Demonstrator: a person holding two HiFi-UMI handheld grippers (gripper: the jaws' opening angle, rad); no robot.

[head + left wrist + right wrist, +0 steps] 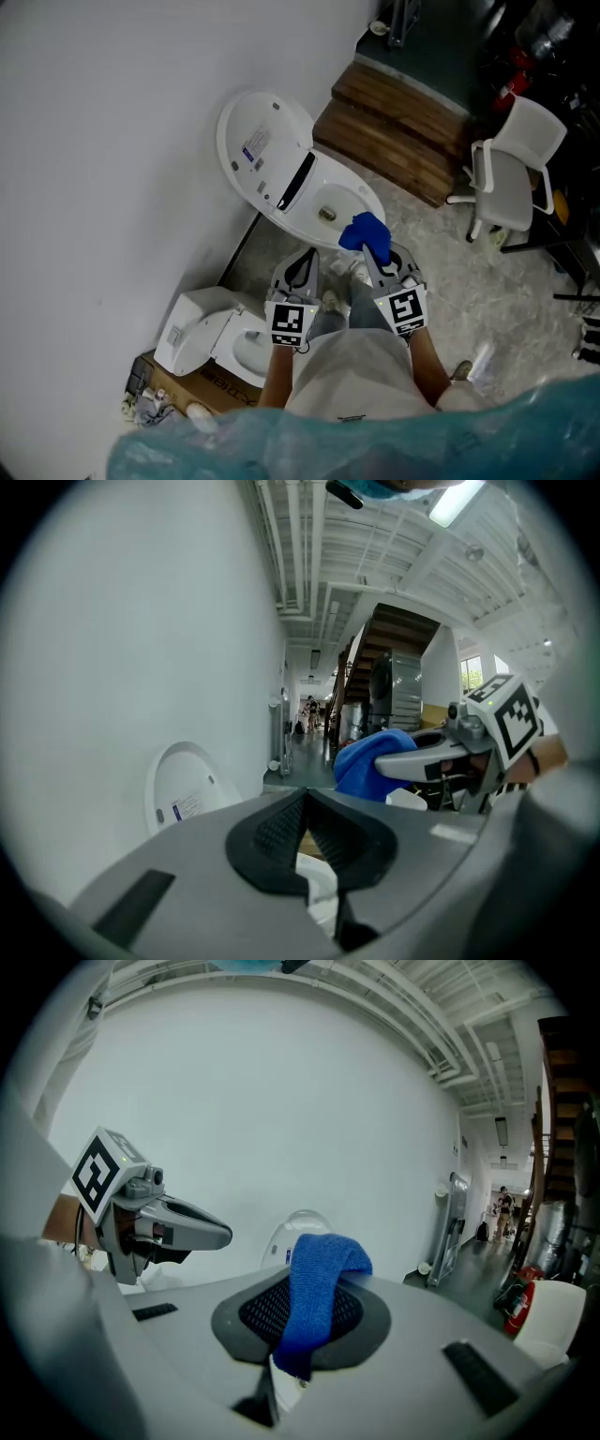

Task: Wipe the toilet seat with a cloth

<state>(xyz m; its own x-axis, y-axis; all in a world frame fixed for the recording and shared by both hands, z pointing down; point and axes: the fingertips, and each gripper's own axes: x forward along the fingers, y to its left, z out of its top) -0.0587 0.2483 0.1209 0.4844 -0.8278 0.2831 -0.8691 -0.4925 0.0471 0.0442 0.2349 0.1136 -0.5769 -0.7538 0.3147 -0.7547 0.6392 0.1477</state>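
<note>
The right gripper (380, 255) pinches a blue terry cloth (364, 231) over the white ceramic toilet (349, 187), ready for wiping. The left gripper (301, 270) is idle, its jaws pressed together.

Each tool is a smooth grey moulded shell. On the left gripper (304, 829) the two black pads (277, 832) carry fine cross-hatched ribbing and sit in a rounded black surround. The right gripper (379, 261) is built the same. A dark rectangular slot (141, 897) is sunk into the shell beside the pads. At the rear of each body rides a white cube (289, 322) printed with black square markers. The person wears a pale beige top (352, 375) and blue-grey trousers (339, 314).
</note>
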